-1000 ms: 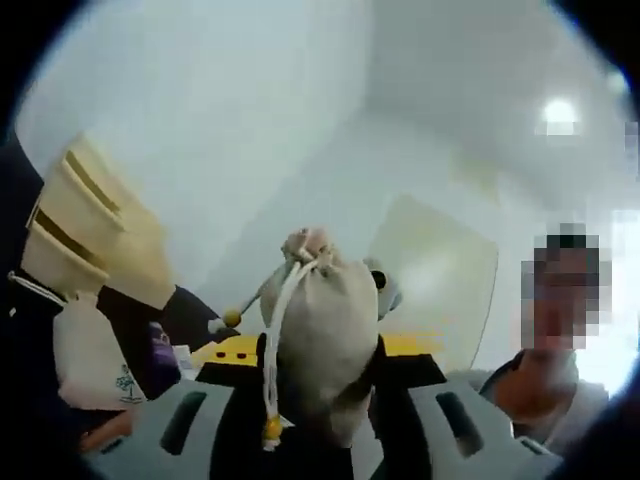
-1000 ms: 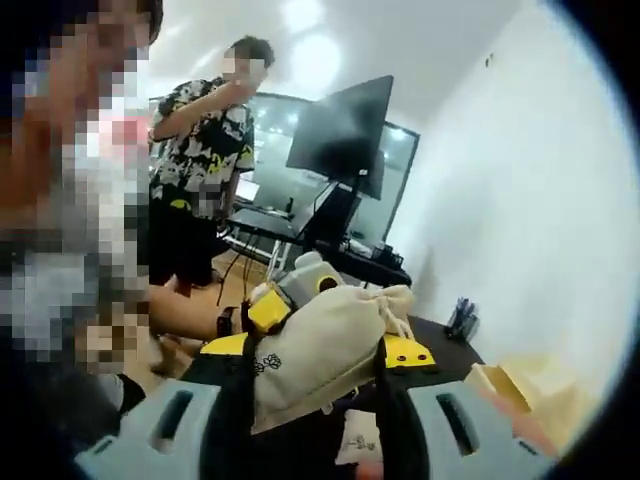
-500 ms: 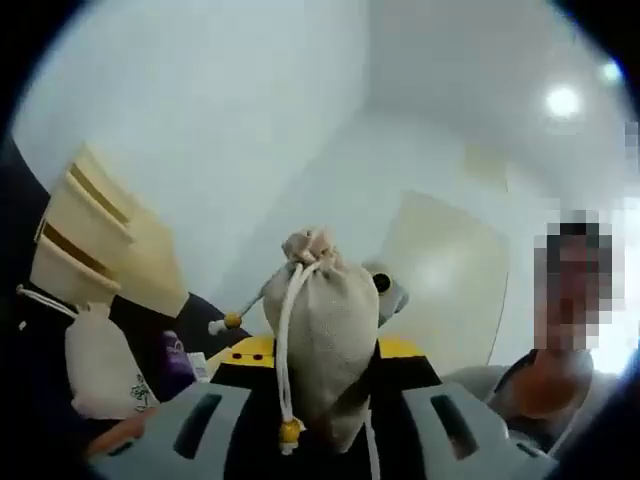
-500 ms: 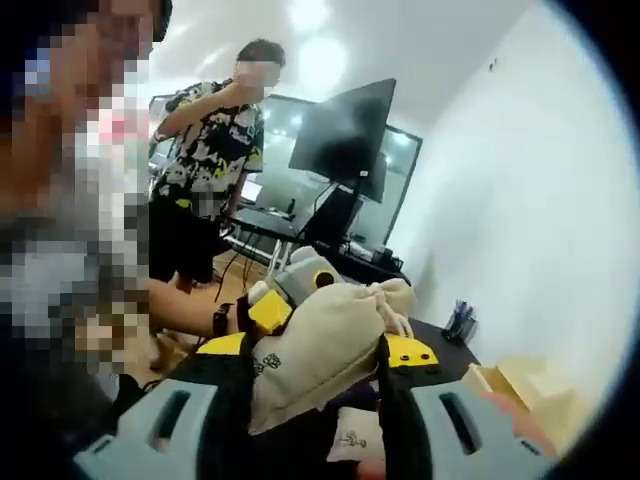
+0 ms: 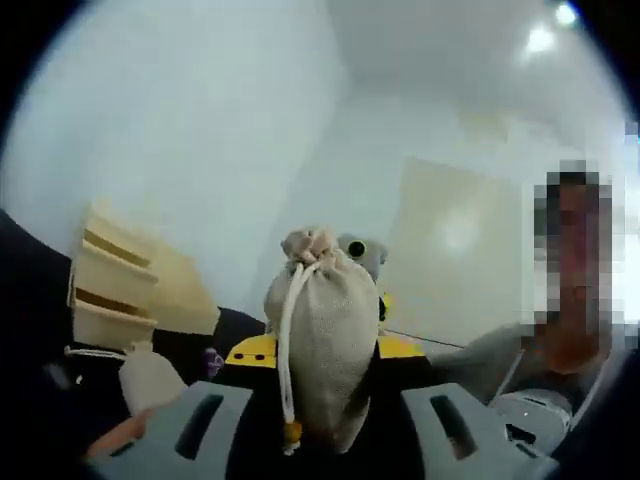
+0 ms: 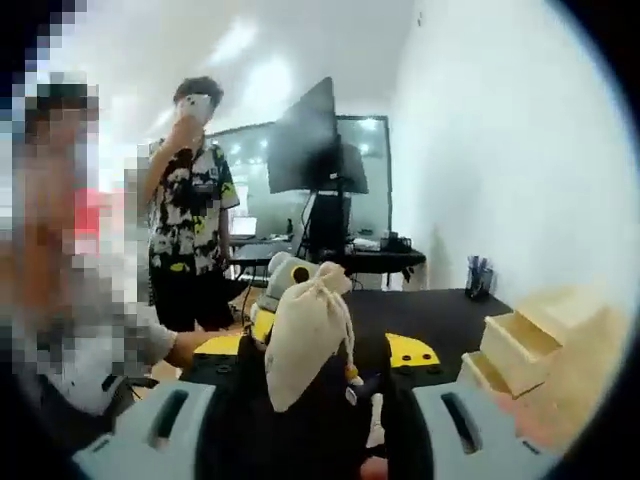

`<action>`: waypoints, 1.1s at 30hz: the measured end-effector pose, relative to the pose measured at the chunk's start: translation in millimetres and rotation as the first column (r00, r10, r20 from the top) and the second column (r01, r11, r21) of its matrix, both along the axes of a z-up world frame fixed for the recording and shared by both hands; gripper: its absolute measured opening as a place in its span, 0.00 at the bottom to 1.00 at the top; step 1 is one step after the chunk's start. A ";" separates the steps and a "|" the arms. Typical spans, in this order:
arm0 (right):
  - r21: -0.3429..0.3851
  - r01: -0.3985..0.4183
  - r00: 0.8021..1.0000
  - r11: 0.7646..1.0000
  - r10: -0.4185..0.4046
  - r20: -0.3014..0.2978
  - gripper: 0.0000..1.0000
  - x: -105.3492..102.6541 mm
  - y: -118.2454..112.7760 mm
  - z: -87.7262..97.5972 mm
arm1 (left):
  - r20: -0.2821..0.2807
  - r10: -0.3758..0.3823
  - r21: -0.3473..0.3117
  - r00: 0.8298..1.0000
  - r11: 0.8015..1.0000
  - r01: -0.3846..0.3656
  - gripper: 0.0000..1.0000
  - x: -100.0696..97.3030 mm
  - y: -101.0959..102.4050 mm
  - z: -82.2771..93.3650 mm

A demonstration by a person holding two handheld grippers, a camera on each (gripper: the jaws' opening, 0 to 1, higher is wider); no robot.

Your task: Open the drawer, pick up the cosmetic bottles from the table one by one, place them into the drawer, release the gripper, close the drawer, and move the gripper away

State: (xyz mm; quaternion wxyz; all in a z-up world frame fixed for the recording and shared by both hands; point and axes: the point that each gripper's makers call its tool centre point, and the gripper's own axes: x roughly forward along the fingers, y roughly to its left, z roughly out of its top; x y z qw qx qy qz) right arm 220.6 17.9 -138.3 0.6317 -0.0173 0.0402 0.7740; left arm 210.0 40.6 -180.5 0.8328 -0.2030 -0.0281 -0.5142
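Between my left gripper [image 5: 320,425] jaws stands a beige cloth drawstring pouch [image 5: 322,345], pinched upright, knot on top. My right gripper [image 6: 312,420] pinches a second beige drawstring pouch [image 6: 305,335], tilted, neck up. The pale wooden drawer chest [image 6: 535,345] sits on the black table [image 6: 430,315] to the right of my right gripper, its drawers pulled open; from my left gripper it lies off to the left [image 5: 115,290]. I judge the right-hand pouch nearer the chest. I see no cosmetic bottles, only another small pouch [image 5: 150,375] below the chest.
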 end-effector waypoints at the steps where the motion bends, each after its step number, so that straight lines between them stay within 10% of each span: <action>1: 0.001 -0.014 1.000 1.000 0.014 -0.022 0.58 -2.1 0.6 1.2 | 0.019 0.008 0.036 1.000 0.999 -0.009 0.30 -1.4 -2.5 -3.0; 33: -0.044 -0.036 0.999 0.998 0.035 -0.029 0.39 -23.5 25.7 -11.8 | 0.174 0.007 0.283 0.985 0.957 -0.057 0.30 -2.7 -28.9 -17.5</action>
